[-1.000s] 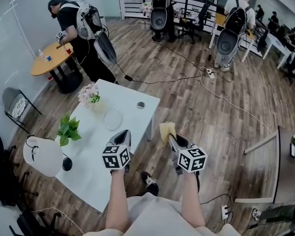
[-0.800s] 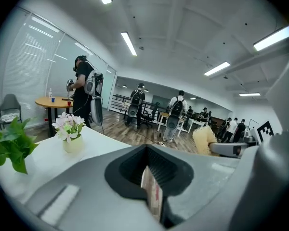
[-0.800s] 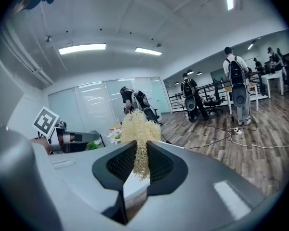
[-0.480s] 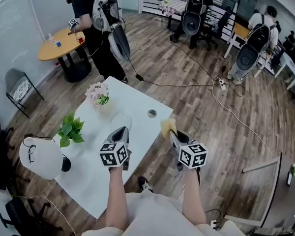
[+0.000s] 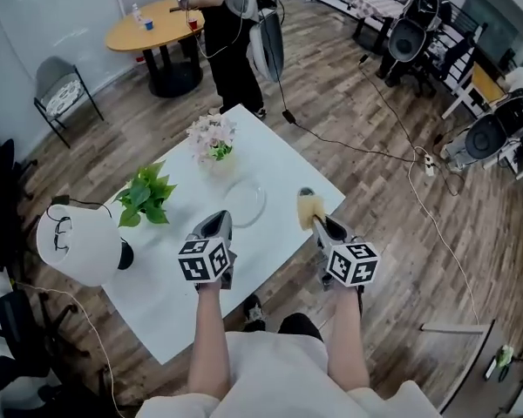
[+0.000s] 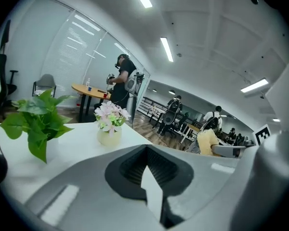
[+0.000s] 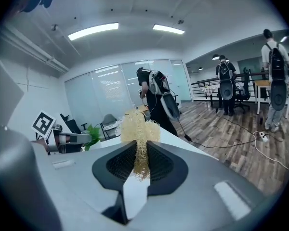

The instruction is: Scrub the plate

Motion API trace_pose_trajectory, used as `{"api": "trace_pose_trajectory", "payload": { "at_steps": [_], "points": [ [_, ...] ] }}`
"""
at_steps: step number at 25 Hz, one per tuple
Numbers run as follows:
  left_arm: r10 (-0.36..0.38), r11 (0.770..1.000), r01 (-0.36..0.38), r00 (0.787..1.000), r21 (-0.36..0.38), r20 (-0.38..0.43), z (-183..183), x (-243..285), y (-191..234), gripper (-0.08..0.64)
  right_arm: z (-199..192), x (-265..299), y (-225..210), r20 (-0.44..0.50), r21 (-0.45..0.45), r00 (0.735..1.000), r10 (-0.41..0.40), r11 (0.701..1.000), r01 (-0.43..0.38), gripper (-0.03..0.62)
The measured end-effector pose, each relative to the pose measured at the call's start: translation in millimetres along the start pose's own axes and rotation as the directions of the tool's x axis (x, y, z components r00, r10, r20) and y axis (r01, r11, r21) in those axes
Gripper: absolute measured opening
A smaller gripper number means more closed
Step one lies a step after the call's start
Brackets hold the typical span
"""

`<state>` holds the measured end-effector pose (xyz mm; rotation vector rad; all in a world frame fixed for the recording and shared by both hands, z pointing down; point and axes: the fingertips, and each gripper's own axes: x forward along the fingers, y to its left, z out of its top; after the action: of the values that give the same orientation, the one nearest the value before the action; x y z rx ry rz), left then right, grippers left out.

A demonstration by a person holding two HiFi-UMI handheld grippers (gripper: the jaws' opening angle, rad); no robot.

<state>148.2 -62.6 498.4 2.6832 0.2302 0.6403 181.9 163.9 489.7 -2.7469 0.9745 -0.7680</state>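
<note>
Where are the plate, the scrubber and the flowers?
plate point(image 5: 244, 202), head view, bare centre of the clear dish.
scrubber point(image 7: 137, 126), right gripper view, its yellow fibres.
flowers point(image 5: 211, 134), head view, the pink blooms.

The white surface point(image 5: 166, 303) carries one clear plate point(image 5: 244, 202), one pot of pink flowers point(image 5: 212, 138), one green plant point(image 5: 146, 197) and one white cap point(image 5: 77, 244), this last at 9 o'clock. Two grippers show, the left gripper point(image 5: 216, 223) and the right gripper point(image 5: 317, 222), with one yellow scrubber point(image 5: 307, 205); at 11 o'clock stands one round wooden table point(image 5: 157, 29)
</note>
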Motion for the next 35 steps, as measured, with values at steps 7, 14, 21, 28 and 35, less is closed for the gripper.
{"api": "trace_pose_trajectory", "payload": {
  "at_steps": [7, 14, 21, 28, 35],
  "points": [
    [0.083, 0.994, -0.085, 0.996, -0.063, -0.026, -33.4, -27.4, 34.3, 0.0, -38.3, 34.9, 9.5, -0.078, 0.053, 0.995, 0.067, 0.997, -0.063, 0.083],
    [0.143, 0.98, -0.149, 0.988, -0.134, -0.053, -60.9, -29.9, 44.4, 0.0, -65.5, 74.8, 27.7, -0.185, 0.045, 0.966, 0.181, 0.983, -0.175, 0.083],
    [0.195, 0.955, -0.206, 0.978, -0.216, -0.07, -76.0, -8.9, 47.2, 0.0, -84.0, 120.7, 40.2, -0.326, -0.038, 0.915, 0.239, 0.964, -0.265, 0.083],
    [0.197, 0.944, -0.217, 0.975, -0.249, -0.102, -88.5, 24.7, 44.7, 0.0, -116.5, 160.5, 50.0, -0.453, -0.108, 0.854, 0.255, 0.935, -0.337, 0.083],
    [0.226, 0.934, -0.259, 0.961, -0.244, -0.158, -100.3, 40.4, 50.5, 0.002, -143.9, 184.7, 65.4, -0.581, -0.223, 0.786, 0.212, 0.887, -0.404, 0.083]
  ]
}}
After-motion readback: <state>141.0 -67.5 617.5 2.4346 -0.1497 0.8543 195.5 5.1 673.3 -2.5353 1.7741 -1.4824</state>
